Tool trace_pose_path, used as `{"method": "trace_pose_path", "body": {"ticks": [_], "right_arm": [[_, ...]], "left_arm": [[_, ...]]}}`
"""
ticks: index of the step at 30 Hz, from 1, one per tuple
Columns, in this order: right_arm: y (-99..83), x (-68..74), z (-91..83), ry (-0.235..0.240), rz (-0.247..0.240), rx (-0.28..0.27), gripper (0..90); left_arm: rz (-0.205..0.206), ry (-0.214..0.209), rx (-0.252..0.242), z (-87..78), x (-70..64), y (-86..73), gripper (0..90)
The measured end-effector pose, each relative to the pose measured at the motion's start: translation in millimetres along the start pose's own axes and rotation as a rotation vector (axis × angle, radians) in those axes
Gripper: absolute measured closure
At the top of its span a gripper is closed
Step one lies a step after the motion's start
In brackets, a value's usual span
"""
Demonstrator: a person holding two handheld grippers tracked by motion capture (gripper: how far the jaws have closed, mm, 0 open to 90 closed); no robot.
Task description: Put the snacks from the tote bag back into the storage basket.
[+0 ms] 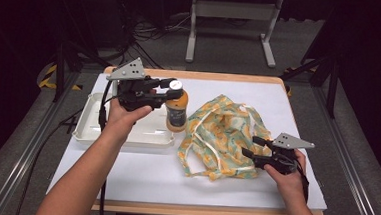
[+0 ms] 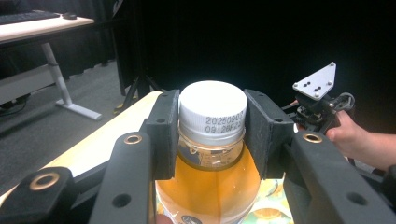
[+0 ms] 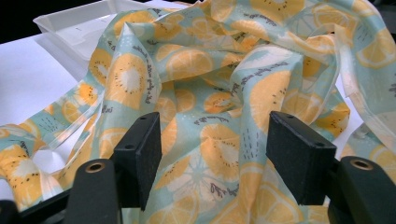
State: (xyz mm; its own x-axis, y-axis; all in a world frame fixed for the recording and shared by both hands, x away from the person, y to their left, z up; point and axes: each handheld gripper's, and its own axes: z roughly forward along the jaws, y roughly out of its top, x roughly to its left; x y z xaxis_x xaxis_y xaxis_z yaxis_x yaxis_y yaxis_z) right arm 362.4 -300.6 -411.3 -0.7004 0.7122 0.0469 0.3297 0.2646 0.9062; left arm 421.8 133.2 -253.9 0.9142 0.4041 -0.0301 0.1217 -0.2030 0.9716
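The left gripper (image 1: 172,93) had its jaws closed on the neck of a bottle (image 1: 176,111) of orange liquid, just under the white cap (image 2: 213,112), with the pads pressed against both sides. The bottle stood upright on the white surface (image 1: 139,174), just right of a white tray (image 1: 89,129) and touching the left edge of a crumpled cloth bag (image 1: 224,137) printed with orange slices. The tray lay at the left of the surface, under the left hand (image 1: 123,116). The right gripper (image 1: 250,146) sat at the near right edge of the bag, its jaws wide open with nothing between them, held low over the printed fabric (image 3: 210,116). The bag's pale straps (image 1: 211,149) trailed toward the near side.
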Motion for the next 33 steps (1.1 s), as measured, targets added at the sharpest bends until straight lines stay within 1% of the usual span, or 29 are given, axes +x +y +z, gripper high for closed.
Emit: {"method": "trace_pose_path", "body": {"ticks": [3, 4, 6, 9, 11, 16, 22, 24, 26, 28, 29, 32, 33], "right_arm": [[-0.3, 0.5, 0.6, -0.001, 0.0, 0.001, 36.1], [-0.3, 0.6, 0.7, -0.001, 0.0, 0.001, 36.1], [-0.2, 0.8, 0.7, -0.002, -0.001, 0.001, 36.1], [-0.4, 0.9, 1.0, 0.003, 0.0, 0.003, 35.8], [-0.5, 1.1, 1.1, 0.004, 0.002, 0.002, 35.8], [-0.5, 1.5, 0.6, 0.005, 0.001, 0.001, 35.9], [-0.7, 1.6, 0.8, 0.01, 0.003, 0.002, 35.8], [-0.8, 1.7, 1.0, 0.011, 0.003, 0.002, 35.8], [-0.9, 1.8, 1.1, 0.01, 0.002, 0.003, 35.8], [-0.9, 1.9, 1.3, 0.009, 0.002, 0.003, 35.9], [-0.9, 2.0, 1.3, 0.009, 0.001, 0.003, 35.8], [-1.0, 2.3, 1.3, 0.009, 0.001, 0.003, 35.8], [-1.1, 2.3, 1.4, 0.009, 0.001, 0.004, 35.8]], "left_arm": [[-0.003, 0.003, -0.012, -7.0, 3.3, -1.8, 58.3], [-0.003, 0.003, -0.012, -7.0, 3.3, -1.8, 58.3], [-0.013, 0.006, -0.011, -12.1, 6.5, -4.0, 58.3], [-0.014, 0.01, -0.004, -15.7, 9.8, -7.9, 58.3], [-0.018, 0.01, 0.001, -16.7, 10.5, -9.1, 58.3], [-0.032, 0.01, 0.002, -21.1, 17.4, -14.9, 58.3], [-0.04, 0.029, 0.019, -23.2, 23.6, -22.1, 58.3], [-0.052, 0.038, 0.019, -23.9, 27.6, -28.9, 58.3], [-0.06, 0.037, 0.021, -24.2, 28.0, -31.1, 58.3], [-0.061, 0.046, 0.022, -24.8, 30.1, -35.1, 58.3], [-0.055, 0.048, 0.023, -25.1, 31.2, -36.1, 58.3], [-0.073, 0.052, 0.032, -26.7, 34.2, -42.1, 58.3], [-0.068, 0.056, 0.035, -27.0, 36.0, -44.1, 58.3]]}}
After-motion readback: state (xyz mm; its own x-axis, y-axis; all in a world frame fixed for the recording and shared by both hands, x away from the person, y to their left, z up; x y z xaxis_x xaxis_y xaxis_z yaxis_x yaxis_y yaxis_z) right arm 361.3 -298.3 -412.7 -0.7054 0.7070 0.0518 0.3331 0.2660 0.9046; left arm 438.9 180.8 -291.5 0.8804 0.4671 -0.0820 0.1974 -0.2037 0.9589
